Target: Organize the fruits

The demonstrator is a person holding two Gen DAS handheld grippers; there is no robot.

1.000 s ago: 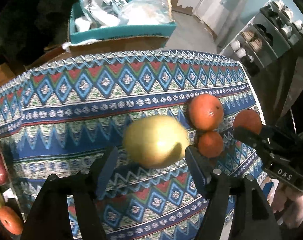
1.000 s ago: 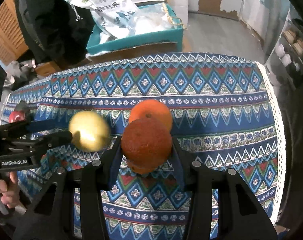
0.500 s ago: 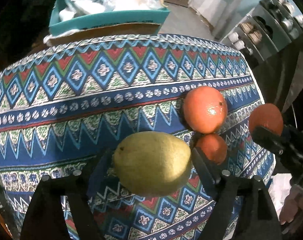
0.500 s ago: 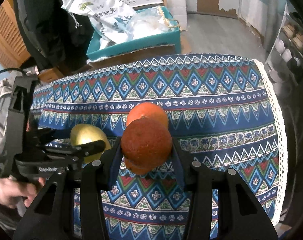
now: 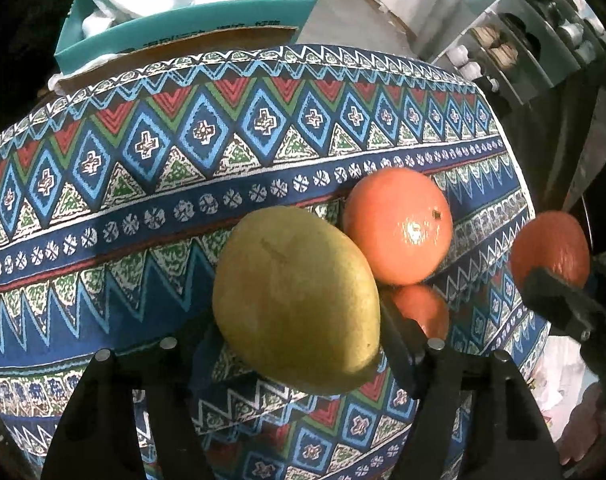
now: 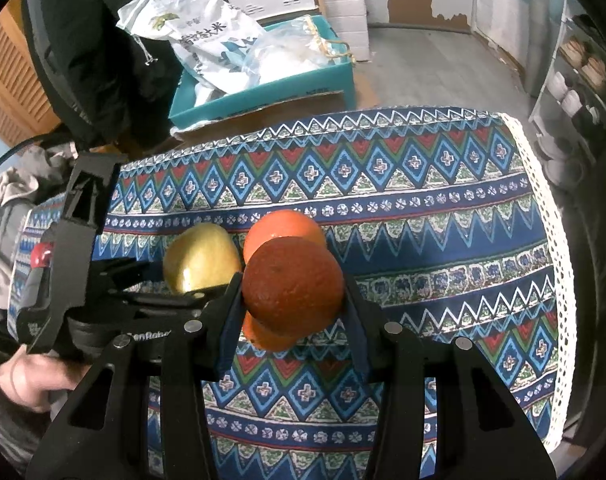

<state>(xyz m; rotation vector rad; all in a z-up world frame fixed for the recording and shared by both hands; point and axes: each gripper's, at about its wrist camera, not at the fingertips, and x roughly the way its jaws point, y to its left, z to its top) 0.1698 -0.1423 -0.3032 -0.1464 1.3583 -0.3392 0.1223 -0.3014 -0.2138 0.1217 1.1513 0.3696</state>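
My left gripper [image 5: 299, 340] is shut on a yellow-green pear [image 5: 297, 298] and holds it just above the patterned tablecloth [image 5: 143, 216]. The pear [image 6: 201, 258] also shows in the right wrist view. My right gripper [image 6: 291, 300] is shut on a dark orange [image 6: 293, 284], which shows at the right edge of the left wrist view [image 5: 551, 254]. Two more oranges lie on the cloth: a big one [image 5: 399, 226] right of the pear and a smaller one [image 5: 421, 312] partly hidden behind my left finger. In the right wrist view they sit behind [image 6: 283, 228] and beneath [image 6: 267, 336] the held orange.
A teal box [image 6: 263, 92] with plastic bags stands on a cardboard box behind the table. A red apple [image 6: 41, 254] sits far left, behind the left gripper. A shelf of shoes [image 6: 575, 80] stands to the right. The table's lace edge [image 6: 559, 240] is at the right.
My left gripper has carried the pear right, close beside the big orange. My right gripper has stayed shut on its orange, nearly still above the small one.
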